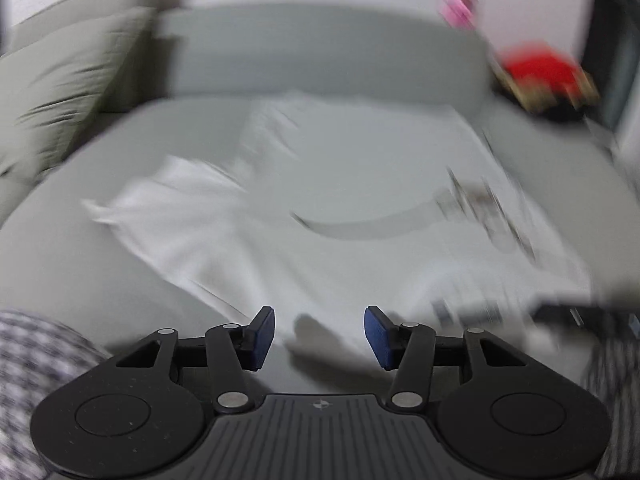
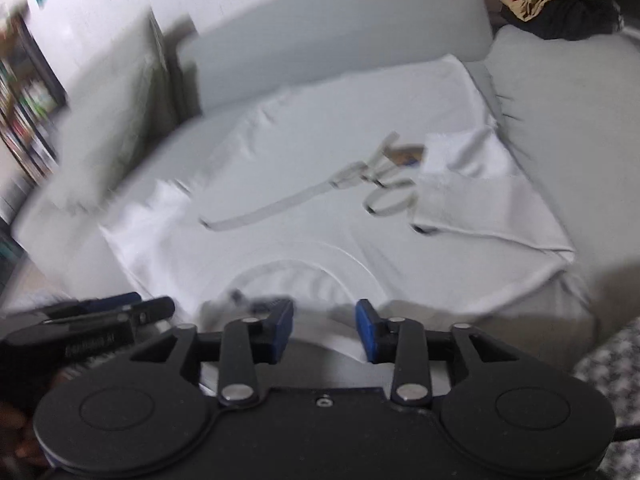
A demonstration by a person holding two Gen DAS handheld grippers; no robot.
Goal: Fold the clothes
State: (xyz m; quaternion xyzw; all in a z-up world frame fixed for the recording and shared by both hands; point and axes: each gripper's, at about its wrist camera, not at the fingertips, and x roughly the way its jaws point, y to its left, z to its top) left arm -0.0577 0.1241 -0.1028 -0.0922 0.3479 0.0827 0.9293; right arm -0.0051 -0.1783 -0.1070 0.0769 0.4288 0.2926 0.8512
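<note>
Garment: white shirt [image 2: 320, 168] spread flat on grey sofa [image 2: 560, 120], 1 sleeve folded in.
L fingers [image 1: 319, 334]: apart, empty.
R fingers [image 2: 325, 330]: apart, empty, over near hem.
Risk: loose strap [image 2: 280, 204] may snag, skewing fold.

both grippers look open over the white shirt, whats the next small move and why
Probably lower the right gripper onto the near edge of the white shirt and close on it. Both it and the left gripper are open and hold nothing, the shirt lies spread on the grey sofa with one sleeve already folded in, and that edge sits just beyond the fingertips.
</note>
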